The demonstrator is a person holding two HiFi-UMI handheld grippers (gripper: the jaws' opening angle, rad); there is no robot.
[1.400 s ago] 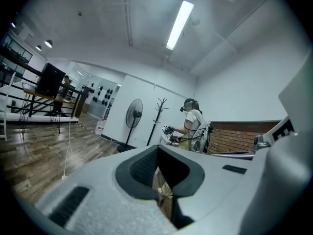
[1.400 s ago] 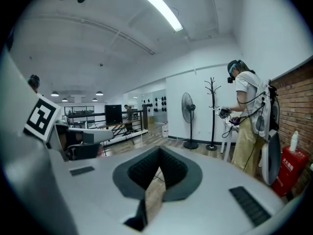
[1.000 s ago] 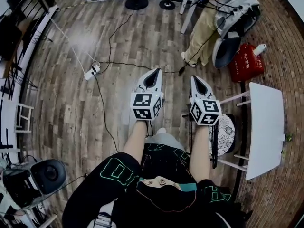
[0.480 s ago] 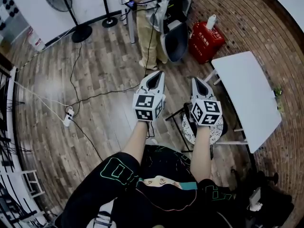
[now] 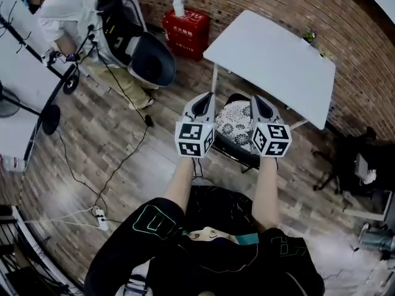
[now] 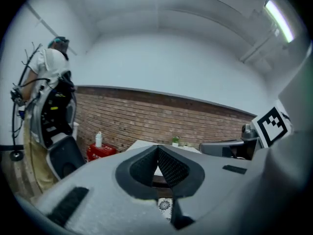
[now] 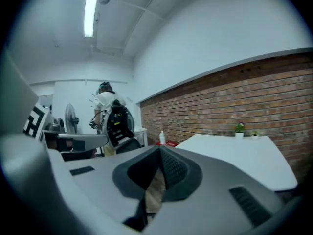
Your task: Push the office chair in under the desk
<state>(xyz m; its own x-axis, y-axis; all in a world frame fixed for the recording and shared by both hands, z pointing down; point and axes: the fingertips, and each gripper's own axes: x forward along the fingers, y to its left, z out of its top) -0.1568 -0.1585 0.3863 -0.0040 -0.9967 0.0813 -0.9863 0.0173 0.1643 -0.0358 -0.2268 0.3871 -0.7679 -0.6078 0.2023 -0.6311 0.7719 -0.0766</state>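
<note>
office chair [image 5: 235, 124]: floral seat, black frame, upright, positioned at near edge of white rectangular desk [image 5: 271, 57], not tucked fully under.

I can read no words; the white print on the red plastic box [image 5: 185, 32] at twelve o'clock is too small.

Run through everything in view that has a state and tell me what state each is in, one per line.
Left gripper: shut, empty.
Right gripper: shut, empty.
Chair: upright, in front of the desk, not yet pushed in.
Desk: upright, top bare but for a small plant at its far edge.
Bottle: upright on the red box.
Power strip: on the floor, cables plugged in.
</note>
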